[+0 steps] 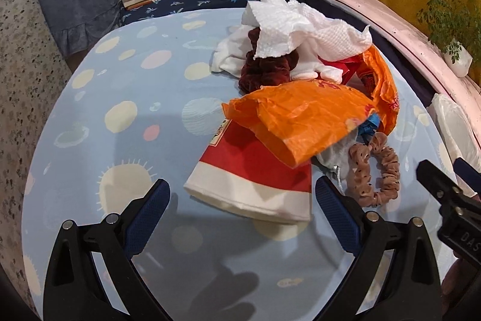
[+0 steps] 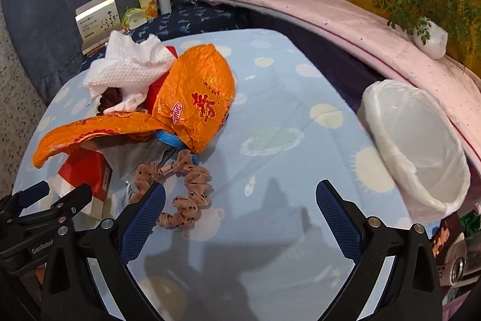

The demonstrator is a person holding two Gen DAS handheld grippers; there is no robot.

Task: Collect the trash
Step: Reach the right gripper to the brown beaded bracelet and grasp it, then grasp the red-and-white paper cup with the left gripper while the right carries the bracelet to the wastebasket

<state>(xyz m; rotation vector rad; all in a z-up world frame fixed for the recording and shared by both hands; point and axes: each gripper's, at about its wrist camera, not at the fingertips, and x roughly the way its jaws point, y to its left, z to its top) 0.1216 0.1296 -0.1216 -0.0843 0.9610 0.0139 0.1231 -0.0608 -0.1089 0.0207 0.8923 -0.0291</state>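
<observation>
**Two grippers wide open over a litter pile**

Both empty: left gripper spread before red-and-white carton, right gripper spread above blue tablecloth, beside tan scrunchie. Just beyond, orange plastic bag; farther, crumpled white paper towel. Far right, white-lined bin.

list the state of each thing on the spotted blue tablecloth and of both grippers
left gripper: open, empty, facing the red and white carton
right gripper: open, empty
orange plastic bag: crumpled, draped over the pile
white paper towel: crumpled, on top of the pile
red and white carton: lying on its side
brown dotted scrunchie: loose on the cloth
white lined bin: open, looks empty
</observation>
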